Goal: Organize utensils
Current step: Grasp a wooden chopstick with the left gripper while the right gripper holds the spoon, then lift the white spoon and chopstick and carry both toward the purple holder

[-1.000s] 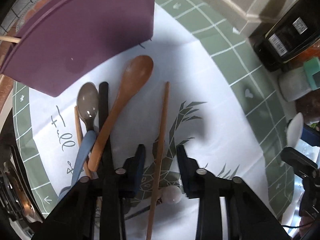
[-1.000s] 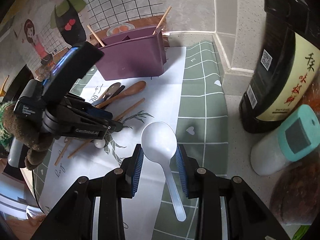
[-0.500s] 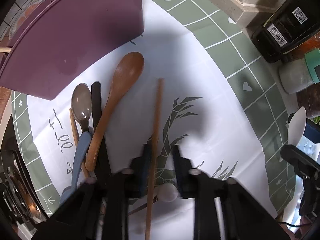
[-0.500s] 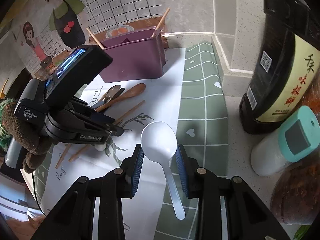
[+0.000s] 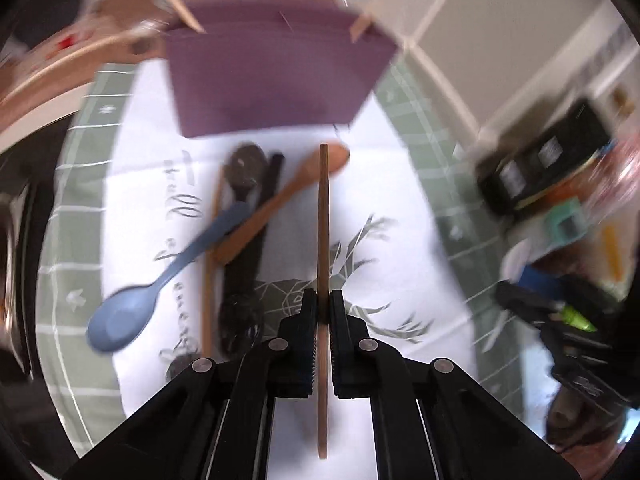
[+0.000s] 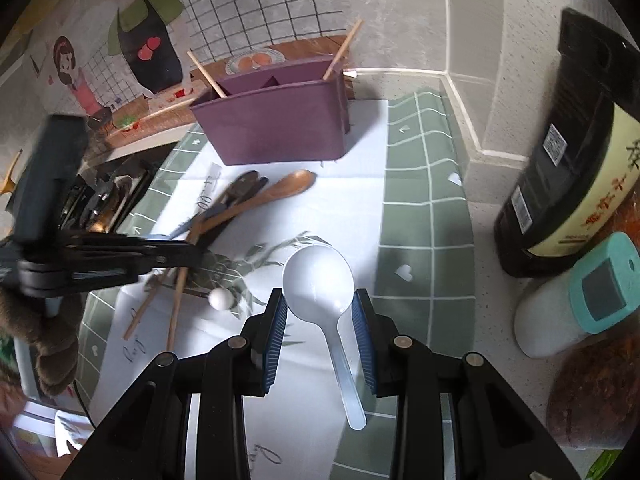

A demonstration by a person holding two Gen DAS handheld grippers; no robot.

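Note:
My left gripper (image 5: 322, 306) is shut on a wooden chopstick (image 5: 323, 220) and holds it above the mat, pointing toward the purple utensil holder (image 5: 276, 80). On the mat lie a blue spoon (image 5: 132, 312), a wooden spoon (image 5: 280, 204), a grey spoon (image 5: 244, 172), a black utensil (image 5: 256, 236) and another chopstick (image 5: 208, 280). My right gripper (image 6: 320, 300) is shut on a white spoon (image 6: 320, 284), bowl forward. The holder (image 6: 276, 128) has two chopsticks (image 6: 340, 52) standing in it. The left gripper (image 6: 120, 256) shows at the left of the right wrist view.
A dark sauce bottle (image 6: 572, 160) and a white-teal thermometer (image 6: 576, 300) stand on the counter at the right. A small white ball (image 6: 221, 299) lies on the white-and-green mat (image 6: 420, 200). The wall corner is behind the holder.
My left gripper closed on the chopstick, lifted it off the mat and turned toward the purple holder. My right gripper kept holding the white spoon, nearly still.

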